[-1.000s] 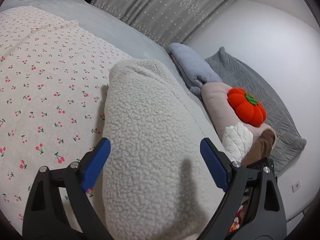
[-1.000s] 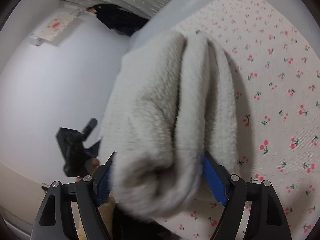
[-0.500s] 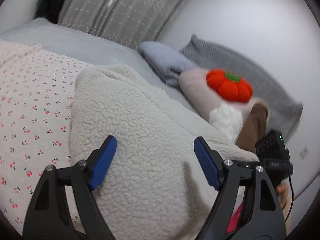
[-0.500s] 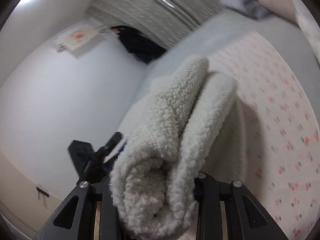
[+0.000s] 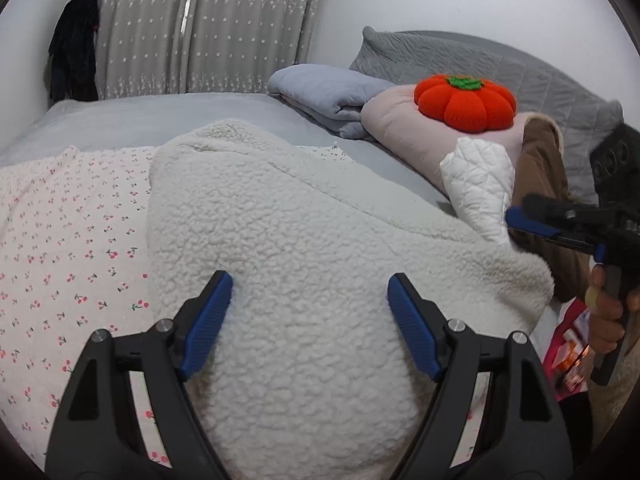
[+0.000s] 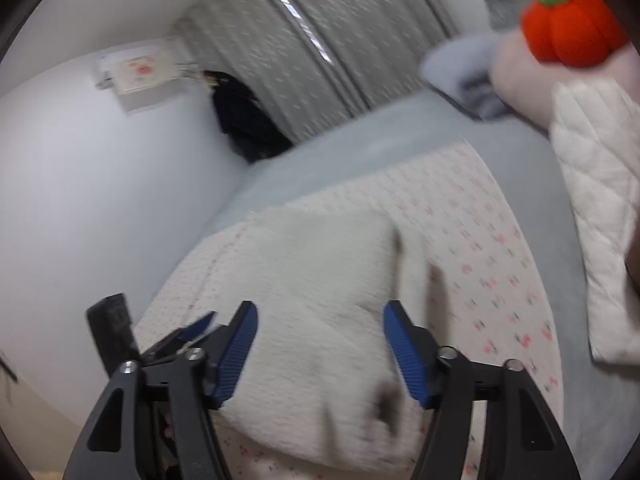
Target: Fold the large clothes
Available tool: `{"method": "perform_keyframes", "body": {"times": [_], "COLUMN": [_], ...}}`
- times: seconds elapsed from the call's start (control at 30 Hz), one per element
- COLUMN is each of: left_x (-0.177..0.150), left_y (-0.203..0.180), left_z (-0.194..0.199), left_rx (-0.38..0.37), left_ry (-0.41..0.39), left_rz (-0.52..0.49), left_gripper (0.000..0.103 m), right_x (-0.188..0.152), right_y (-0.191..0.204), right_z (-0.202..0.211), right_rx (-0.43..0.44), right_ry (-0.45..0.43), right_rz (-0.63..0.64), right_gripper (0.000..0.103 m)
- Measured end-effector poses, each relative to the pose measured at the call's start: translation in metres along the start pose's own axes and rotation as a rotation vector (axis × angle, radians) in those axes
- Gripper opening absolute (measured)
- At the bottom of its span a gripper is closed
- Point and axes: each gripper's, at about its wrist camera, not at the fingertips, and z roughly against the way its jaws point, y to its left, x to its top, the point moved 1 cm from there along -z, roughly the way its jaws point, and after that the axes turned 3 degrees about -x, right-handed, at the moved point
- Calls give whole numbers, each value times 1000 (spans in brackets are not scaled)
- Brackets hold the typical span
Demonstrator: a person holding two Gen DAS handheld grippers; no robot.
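On the bed, over a cream sheet printed with small red cherries, lies the bulky cream sherpa-fleece garment, already doubled into a thick bundle running from 6 o'clock toward 11 o'clock in the left wrist view.

Left gripper: jaws apart, straddling the near end of the bundle; whether the pads touch the fleece cannot be told.

Right gripper: jaws apart and just opened further, nothing between them; the fleece lies below. Its view is blurred.

Judged step: release after a fold, then tidy.

1. Lift both grippers straight clear so the pile does not snag.
2. Check the long edges for alignment.
3. Press the top layer flat; thick fleece is likely to spring open.

Keep clear of the orange plush pumpkin at 2 o'clock.
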Motion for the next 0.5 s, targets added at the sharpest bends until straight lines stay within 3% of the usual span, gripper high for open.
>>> {"method": "perform_keyframes", "body": {"times": [0.07,0.13,0.17,0.2,0.27,0.4,0.5], "left_x": [-4,-10,-14,-19,-24,-18,-12], "left_y": [-5,-6,-11,-18,-24,-9,7], "left_z": [0,0,0,2,5,23,37], "left_rx": [8,-18,-39,-27,6,-45,-68], "left_ry": [9,23,33,27,17,5,11], "left_rz": [-29,-51,-82,-134,-181,-107,2], "left_gripper": [80,79,79,79,79,79,79], "right_x": [-7,-19,-28,-34,-31,-26,-20], "right_y": [8,-7,-16,-27,-31,-31,-21], "right_z": [-31,-52,-70,-82,-83,-66,-34], "right_rx": [-53,-144,-207,-245,-228,-172,-132], "right_ry": [73,167,231,294,320,291,242], "right_rz": [22,35,40,29,-31,-96,-89], "right_gripper": [40,24,22,22,23,26,36]}}
